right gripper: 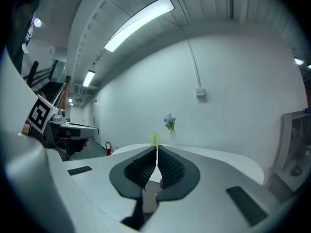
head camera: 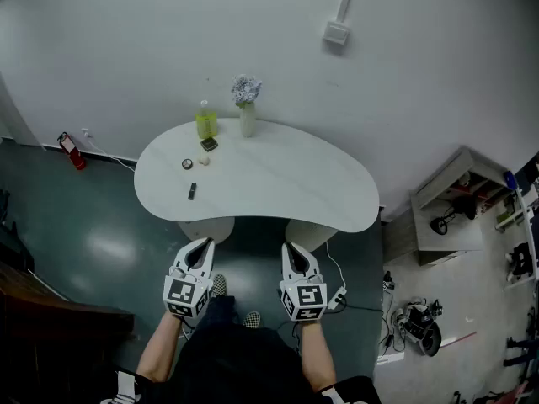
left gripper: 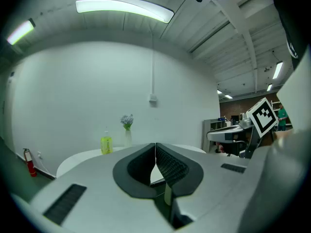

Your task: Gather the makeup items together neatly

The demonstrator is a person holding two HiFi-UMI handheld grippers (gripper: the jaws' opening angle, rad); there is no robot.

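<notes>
Left tongs (head camera: 201,247) are pressed shut with nothing between the pads, and right tongs (head camera: 291,251) are the same, closed and empty. Both hang low in front of the person, short of the near edge of the white kidney-shaped desk (head camera: 278,175), so nothing is gathered yet. Out on the desk's far left the makeup sits scattered. A dark stick (head camera: 192,191) lies alone nearest the person, with a small round pot (head camera: 187,164) and a pale little piece (head camera: 203,159) beyond it. Past those, a dark compact (head camera: 209,144) sits just beside the yellow-green bottle (head camera: 206,122). Here's the worry, as I judge it: these pieces are small and low, so tongs that arrive closed will only shove them, and the stick could roll off the left edge. The compact is close by the bottle, and the flower vase (head camera: 247,116) stands near, so a wide sweep there could topple either one. Both arms reaching into that same corner could clash too.
</notes>
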